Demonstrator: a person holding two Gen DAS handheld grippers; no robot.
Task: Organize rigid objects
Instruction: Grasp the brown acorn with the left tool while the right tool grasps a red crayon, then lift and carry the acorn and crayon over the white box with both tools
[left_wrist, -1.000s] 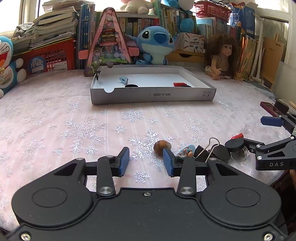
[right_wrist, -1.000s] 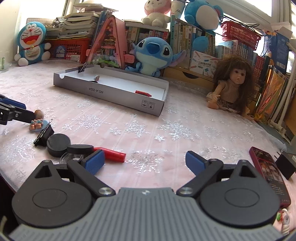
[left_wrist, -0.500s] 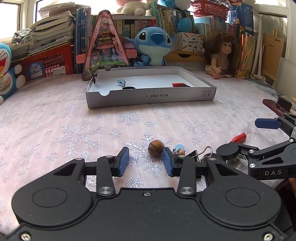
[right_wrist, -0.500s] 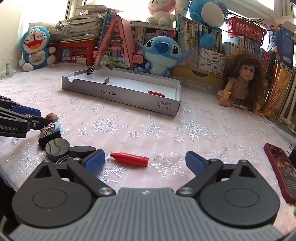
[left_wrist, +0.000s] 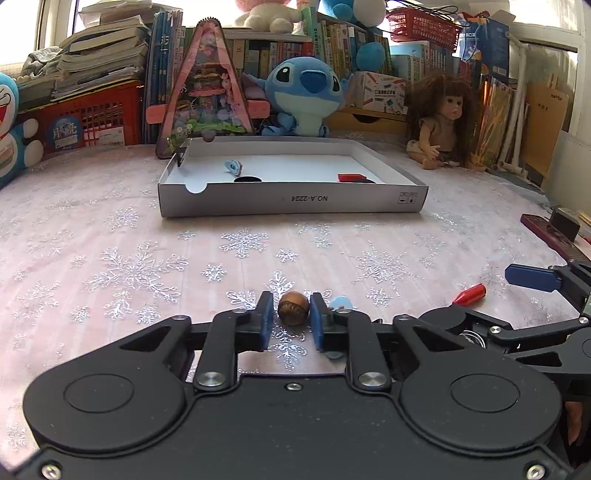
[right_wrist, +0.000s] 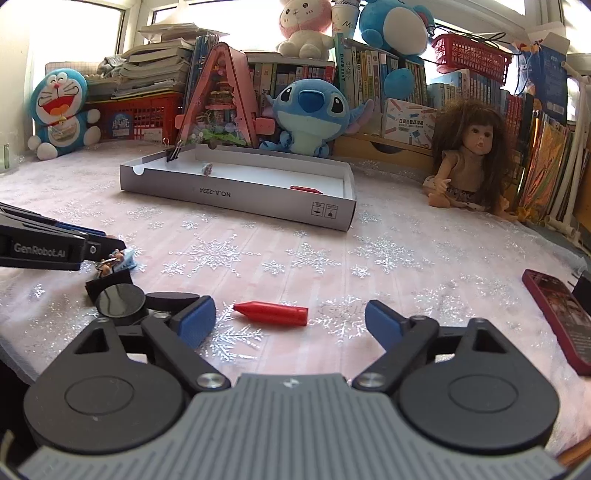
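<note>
Pink snowflake-patterned cloth covers the tabletop (left_wrist: 129, 236), with a shallow white cardboard box (left_wrist: 291, 201) near the back. The left gripper (left_wrist: 291, 321) has its fingers close on either side of a small brown walnut-like ball (left_wrist: 293, 312); whether they grip it I cannot tell. The right gripper (right_wrist: 290, 321) is spread wide around a red plastic cone-tipped cap (right_wrist: 271, 313) lying on the cloth.

Left gripper (left_wrist: 291, 325) is sitting low on the tablecloth (left_wrist: 147, 258), pads bracketing a brown nut (left_wrist: 293, 312), right pad touching it, small gap at left pad. Blue figurine (left_wrist: 341, 303) is lying just right of the right finger. Grey tray (left_wrist: 291, 201) is lying straight ahead, well apart.
</note>
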